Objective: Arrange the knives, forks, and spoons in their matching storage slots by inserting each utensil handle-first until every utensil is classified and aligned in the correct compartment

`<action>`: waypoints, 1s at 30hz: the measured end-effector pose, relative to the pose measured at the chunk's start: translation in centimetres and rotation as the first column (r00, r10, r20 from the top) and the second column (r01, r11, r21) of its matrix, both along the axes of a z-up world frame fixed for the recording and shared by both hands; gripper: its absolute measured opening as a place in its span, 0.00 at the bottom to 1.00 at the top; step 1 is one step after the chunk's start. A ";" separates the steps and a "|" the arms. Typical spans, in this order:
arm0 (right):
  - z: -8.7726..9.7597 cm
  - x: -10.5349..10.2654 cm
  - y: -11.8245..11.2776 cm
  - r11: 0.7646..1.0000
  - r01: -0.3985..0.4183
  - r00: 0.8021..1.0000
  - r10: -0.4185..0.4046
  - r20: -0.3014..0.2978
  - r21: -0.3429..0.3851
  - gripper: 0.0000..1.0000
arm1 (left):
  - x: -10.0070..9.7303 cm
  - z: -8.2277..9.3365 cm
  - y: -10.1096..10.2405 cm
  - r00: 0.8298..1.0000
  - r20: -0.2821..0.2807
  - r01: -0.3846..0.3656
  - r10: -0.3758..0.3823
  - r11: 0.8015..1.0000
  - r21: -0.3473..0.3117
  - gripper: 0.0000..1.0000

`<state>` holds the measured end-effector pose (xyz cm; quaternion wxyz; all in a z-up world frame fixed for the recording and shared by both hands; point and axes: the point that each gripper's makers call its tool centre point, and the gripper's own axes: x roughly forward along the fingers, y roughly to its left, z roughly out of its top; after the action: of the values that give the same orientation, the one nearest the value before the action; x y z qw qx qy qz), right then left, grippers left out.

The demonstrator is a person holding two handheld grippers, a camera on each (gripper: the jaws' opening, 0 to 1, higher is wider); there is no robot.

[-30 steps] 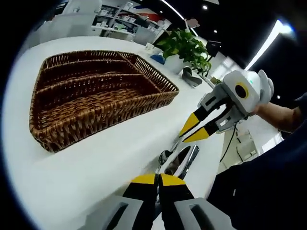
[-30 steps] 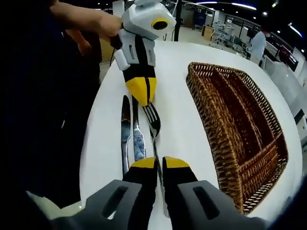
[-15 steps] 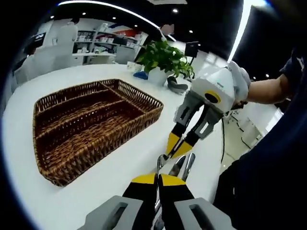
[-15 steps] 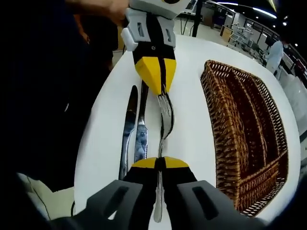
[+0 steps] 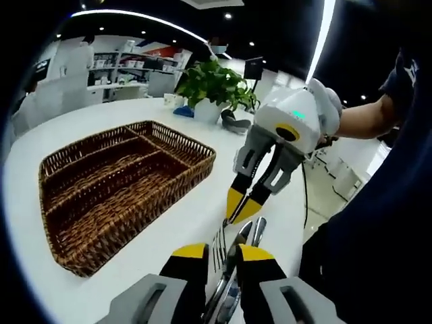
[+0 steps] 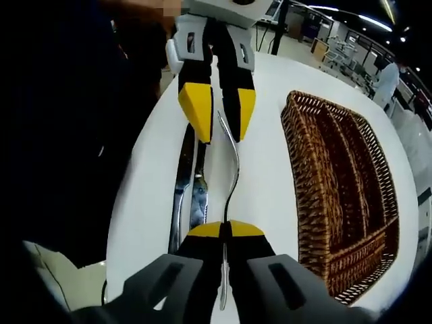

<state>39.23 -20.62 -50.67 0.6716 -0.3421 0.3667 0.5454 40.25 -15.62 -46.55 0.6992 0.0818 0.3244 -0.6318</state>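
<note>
My right gripper (image 6: pixel 225 231) is shut on the handle of a silver fork (image 6: pixel 233 172), which shows edge-on and curves away from me. The fork's tines (image 5: pixel 219 246) lie between the spread yellow fingertips (image 6: pixel 198 110) of my left gripper (image 6: pixel 220 120), which stands open around them. In the left gripper view my left gripper (image 5: pixel 223 255) is open at the bottom, and the right gripper (image 5: pixel 237 212) reaches in from the right. Two knives (image 6: pixel 182 192) lie side by side on the white table, left of the fork. The brown wicker basket (image 5: pixel 138 221) (image 6: pixel 295 177) with three long slots holds nothing.
A potted green plant (image 5: pixel 216 82) stands beyond the basket on the round white table (image 6: pixel 266 155). The person's forearm (image 5: pixel 364 120) and dark clothing fill the right side of the left gripper view. The table edge runs close behind the knives.
My left gripper has opened and let go of the fork's tines. The right gripper stays shut on the handle, and the fork has rolled edge-on.
</note>
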 end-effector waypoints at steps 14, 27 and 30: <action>3.7 2.7 0.1 1.000 -0.008 0.998 0.009 0.054 -0.019 0.00 | 2.5 3.1 2.7 0.982 0.094 -0.160 0.163 0.986 -0.037 0.54; 6.8 7.5 -0.3 0.999 -0.016 0.993 0.019 0.113 -0.034 0.00 | 2.8 3.6 4.6 0.968 0.135 -0.211 0.211 0.977 -0.011 0.76; 7.4 8.9 -0.5 0.999 -0.018 0.992 0.024 0.128 -0.045 0.00 | 2.6 3.4 5.0 0.968 0.137 -0.214 0.212 0.977 0.003 0.79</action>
<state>48.14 -21.12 -43.26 0.6805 -0.3947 0.3309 0.5212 42.80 -10.64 -43.13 0.7827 0.0956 0.2885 -0.5431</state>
